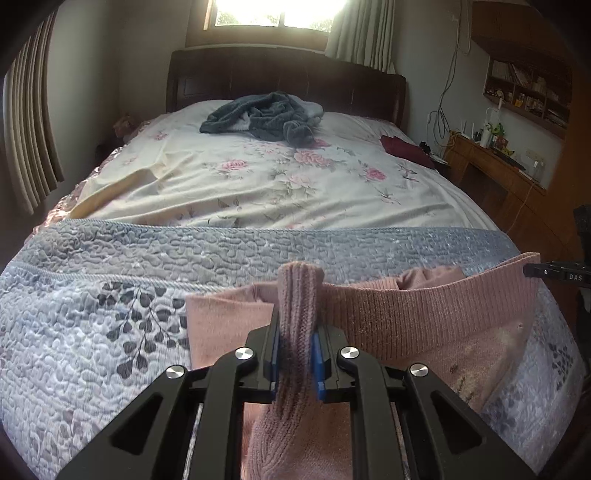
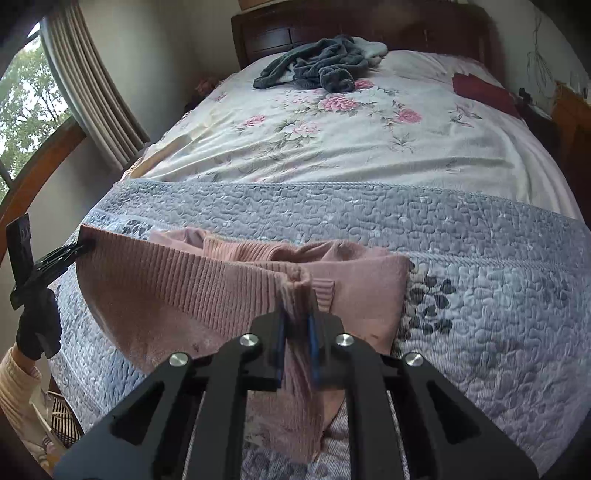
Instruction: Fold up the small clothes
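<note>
- Sweater point(image 1: 424, 317), pink, stretched over bed point(image 1: 258, 184) between both tools.
- Left tool point(image 1: 297, 354) and right tool point(image 2: 295, 325) each clamp a bunched edge.
- Next, probably: lay it flat, then fold.

Left wrist view: sits just behind left gripper point(image 1: 295, 354), low over foot of bed point(image 1: 258, 184), faces along bed toward headboard point(image 1: 284, 77) and window point(image 1: 277, 14). Very near pink garment point(image 1: 424, 317).

Right wrist view: sits just behind right gripper point(image 2: 295, 347), same low stance, faces headboard point(image 2: 280, 37), angled slightly left; side window point(image 2: 26, 99) at left edge.

Shared: garment point(image 2: 184, 284), quilt point(image 1: 110, 314), floral sheet point(image 1: 258, 184), grey clothes pile point(image 1: 262, 118). Each view catches other gripper at frame edge.
</note>
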